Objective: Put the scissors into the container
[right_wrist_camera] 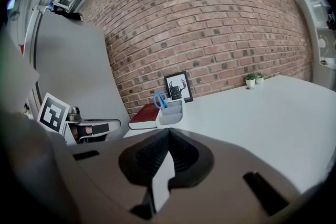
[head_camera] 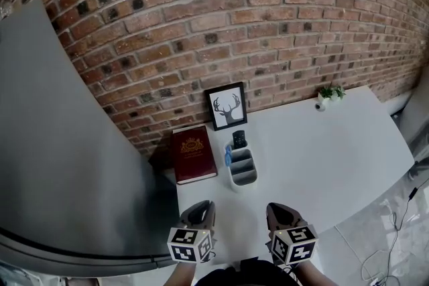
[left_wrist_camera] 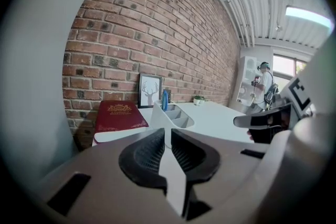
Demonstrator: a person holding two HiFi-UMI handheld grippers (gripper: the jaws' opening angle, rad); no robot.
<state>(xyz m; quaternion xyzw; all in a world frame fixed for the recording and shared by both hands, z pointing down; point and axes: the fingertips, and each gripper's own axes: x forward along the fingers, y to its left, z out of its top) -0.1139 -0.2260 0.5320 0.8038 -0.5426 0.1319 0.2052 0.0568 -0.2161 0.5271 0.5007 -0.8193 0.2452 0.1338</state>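
The scissors (head_camera: 228, 156) stand with blue handles up in the far end of the pale grey container (head_camera: 244, 174), mid-table; both also show in the left gripper view, scissors (left_wrist_camera: 165, 99) and container (left_wrist_camera: 176, 118), and in the right gripper view, scissors (right_wrist_camera: 160, 100) and container (right_wrist_camera: 172, 113). A black item (head_camera: 239, 139) stands at the container's far end. My left gripper (head_camera: 201, 206) (left_wrist_camera: 168, 132) and right gripper (head_camera: 277, 208) (right_wrist_camera: 168, 131) hover side by side at the table's near edge, well short of the container. Both are shut with nothing between the jaws.
A red book (head_camera: 194, 154) lies left of the container. A framed deer picture (head_camera: 226, 106) leans on the brick wall behind it. A small potted plant (head_camera: 330, 94) sits far right. A grey panel (head_camera: 60, 144) borders the table's left. A person (left_wrist_camera: 264, 84) stands far off.
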